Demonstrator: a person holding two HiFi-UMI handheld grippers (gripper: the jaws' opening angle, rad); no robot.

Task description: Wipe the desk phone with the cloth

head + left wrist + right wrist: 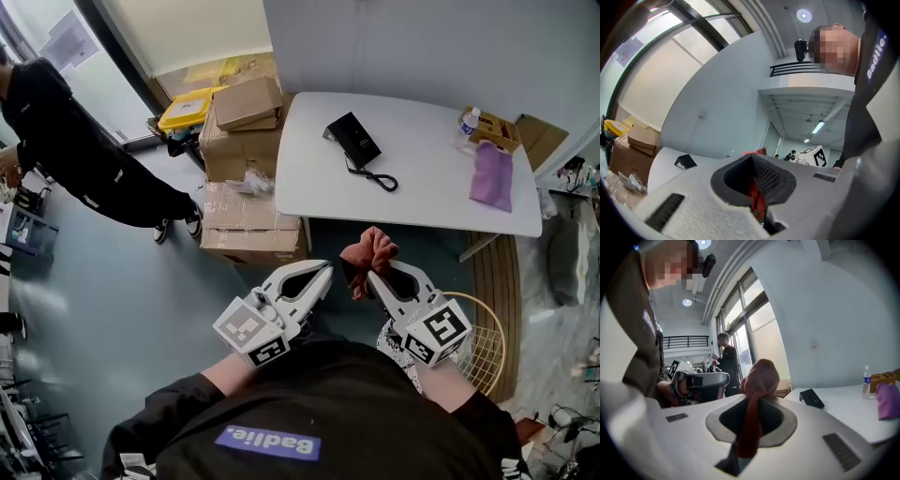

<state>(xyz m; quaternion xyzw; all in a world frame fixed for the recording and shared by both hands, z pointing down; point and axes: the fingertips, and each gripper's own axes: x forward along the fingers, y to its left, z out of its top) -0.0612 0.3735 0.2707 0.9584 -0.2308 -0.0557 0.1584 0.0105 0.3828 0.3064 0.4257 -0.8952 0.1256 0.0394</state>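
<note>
The black desk phone (pixel 352 141) lies on the white table (pixel 422 202) ahead, its coiled cord (pixel 380 178) trailing toward me; it also shows small in the left gripper view (pixel 686 161) and in the right gripper view (pixel 812 398). My right gripper (pixel 374 273) is shut on a crumpled reddish-brown cloth (pixel 368 251), which bulges above its jaws (pixel 759 376). Both grippers are held close to my body, short of the table's near edge. My left gripper (pixel 322 270) is shut with nothing in it, its tip just left of the cloth (pixel 757 199).
A purple cloth (pixel 492 175), a water bottle (pixel 468 121) and a small box (pixel 498 129) sit at the table's right end. Cardboard boxes (pixel 242 150) are stacked left of the table. A person in black (pixel 80 150) stands far left. A wire basket (pixel 480 345) is at my right.
</note>
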